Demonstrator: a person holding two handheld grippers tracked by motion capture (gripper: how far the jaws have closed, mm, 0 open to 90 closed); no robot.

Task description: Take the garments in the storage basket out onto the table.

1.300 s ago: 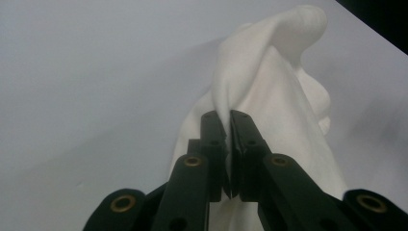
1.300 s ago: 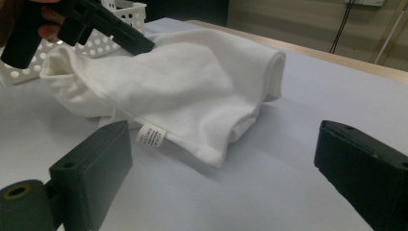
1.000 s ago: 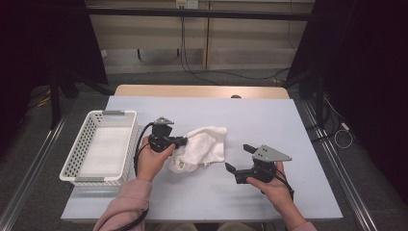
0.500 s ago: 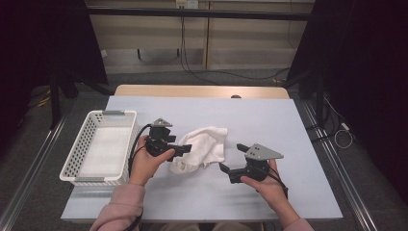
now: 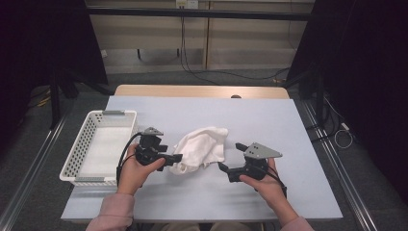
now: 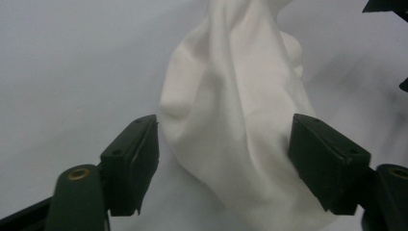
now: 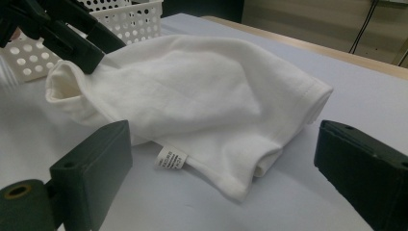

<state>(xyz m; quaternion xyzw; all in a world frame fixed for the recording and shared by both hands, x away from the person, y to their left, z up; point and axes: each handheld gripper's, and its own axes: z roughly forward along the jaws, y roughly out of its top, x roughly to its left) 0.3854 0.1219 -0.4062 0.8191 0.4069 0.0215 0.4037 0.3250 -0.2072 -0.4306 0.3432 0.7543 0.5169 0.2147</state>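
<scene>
A crumpled white cloth (image 5: 201,148) lies in the middle of the pale blue table (image 5: 269,120). My left gripper (image 5: 176,159) is at the cloth's left end. In the left gripper view the cloth (image 6: 231,120) runs between the spread jaws of the left gripper (image 6: 226,144). Those jaws have just been closing a little after opening wide, and they do not squeeze the cloth. My right gripper (image 5: 223,167) stands open just right of the cloth. In its own view the right gripper (image 7: 223,144) faces the cloth (image 7: 192,96) and a small label (image 7: 171,158) at the hem.
A white perforated basket (image 5: 77,149) stands at the table's left side, and its wall (image 7: 130,19) shows behind the left gripper in the right gripper view. The table's far edge has a wooden strip (image 5: 202,90). Cables hang at the back.
The left jaws, closed at the cloth's edge a second ago, now stand apart. The left hand has drawn slightly back toward the person. The right hand has hardly shifted.
</scene>
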